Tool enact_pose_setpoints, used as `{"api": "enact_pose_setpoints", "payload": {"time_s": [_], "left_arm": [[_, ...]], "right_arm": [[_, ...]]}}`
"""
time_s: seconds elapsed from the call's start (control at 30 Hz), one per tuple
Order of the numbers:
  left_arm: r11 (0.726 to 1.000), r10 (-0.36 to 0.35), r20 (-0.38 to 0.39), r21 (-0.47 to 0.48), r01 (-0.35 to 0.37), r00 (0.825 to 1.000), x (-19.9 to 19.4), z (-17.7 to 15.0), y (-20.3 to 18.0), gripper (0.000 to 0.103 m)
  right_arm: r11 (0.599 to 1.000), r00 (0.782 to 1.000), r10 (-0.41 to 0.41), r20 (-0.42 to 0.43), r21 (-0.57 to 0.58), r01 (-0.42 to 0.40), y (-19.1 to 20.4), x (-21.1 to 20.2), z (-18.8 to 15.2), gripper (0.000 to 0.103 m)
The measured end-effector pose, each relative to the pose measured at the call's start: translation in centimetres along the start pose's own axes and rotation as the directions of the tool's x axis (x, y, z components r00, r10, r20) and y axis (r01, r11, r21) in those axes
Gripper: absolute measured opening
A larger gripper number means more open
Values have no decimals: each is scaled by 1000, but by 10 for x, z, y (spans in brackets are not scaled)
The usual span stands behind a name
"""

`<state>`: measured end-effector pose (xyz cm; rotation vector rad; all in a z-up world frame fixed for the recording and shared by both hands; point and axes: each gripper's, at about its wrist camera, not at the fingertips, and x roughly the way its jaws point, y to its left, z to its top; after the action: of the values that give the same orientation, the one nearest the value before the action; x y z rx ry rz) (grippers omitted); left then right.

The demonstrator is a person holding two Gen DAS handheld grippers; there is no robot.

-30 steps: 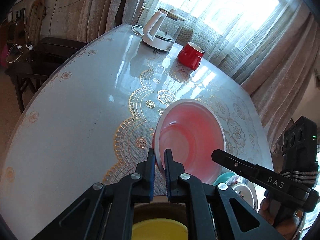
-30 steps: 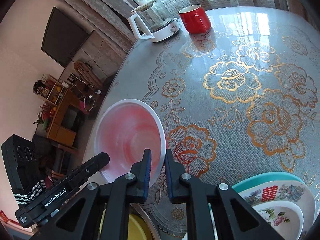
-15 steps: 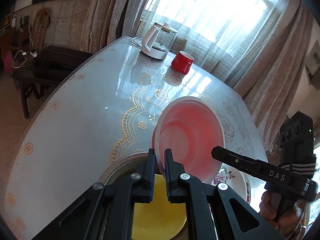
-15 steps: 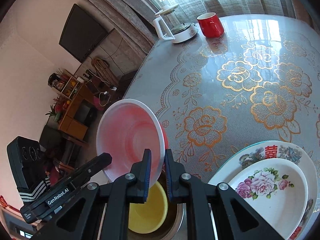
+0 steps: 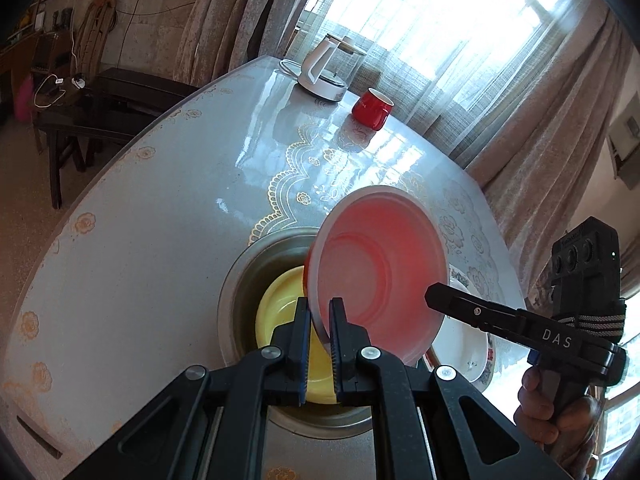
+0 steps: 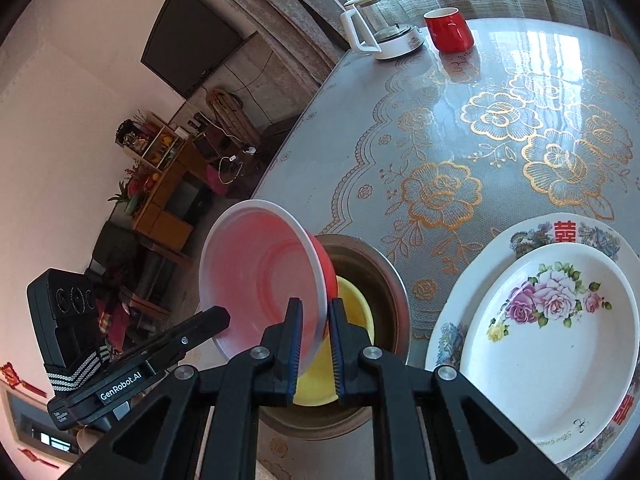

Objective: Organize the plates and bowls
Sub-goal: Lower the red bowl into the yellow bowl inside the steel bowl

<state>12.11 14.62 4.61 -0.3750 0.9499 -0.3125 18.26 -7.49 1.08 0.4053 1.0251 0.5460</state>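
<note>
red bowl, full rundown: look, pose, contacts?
The red bowl looks like thin plastic: red outside, pale translucent pink inside, white rim, stepped flat base. It is tilted steeply, with its opening towards both cameras, in the air above the yellow bowl in the metal basin. The left gripper and right gripper each pinch its rim. Nothing else touches it.

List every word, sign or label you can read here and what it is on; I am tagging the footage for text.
"DAS": on the right gripper, its arm, left wrist view.
"GenRobot.AI": on the left gripper, its arm, right wrist view; the smaller print below it is too small to read.
Red "囍" sign: on the rim of the large plate.
Script on the rim of the rose plate: too small to read.
</note>
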Motion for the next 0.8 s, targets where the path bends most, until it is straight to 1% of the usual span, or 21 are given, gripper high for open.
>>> {"api": "enact_pose_setpoints", "payload": {"time_s": [0.23, 0.43, 0.53, 0.63, 0.8], "left_arm": [[1000, 2, -30, -12, -2, 1000, 2, -13, 8, 9], [1000, 18, -52, -10, -18, 998, 10, -17, 12, 9], [1000, 17, -62, -8, -18, 998, 14, -20, 12, 9], [999, 33, -61, 10, -33, 998, 15, -22, 12, 9], [999, 47, -76, 10, -47, 996, 20, -24, 16, 9]], "right_arm": [[1000, 1000, 6, -30, 0, -6, 4, 6, -12, 15], [1000, 999, -3, -53, 14, 4, -3, 15, -20, 16], [1000, 998, -6, -59, 18, 7, -5, 16, -21, 16], [1000, 998, -6, -61, 22, 7, -7, 16, -21, 16], [999, 997, -12, -80, 35, 15, -9, 18, -22, 17]]}}
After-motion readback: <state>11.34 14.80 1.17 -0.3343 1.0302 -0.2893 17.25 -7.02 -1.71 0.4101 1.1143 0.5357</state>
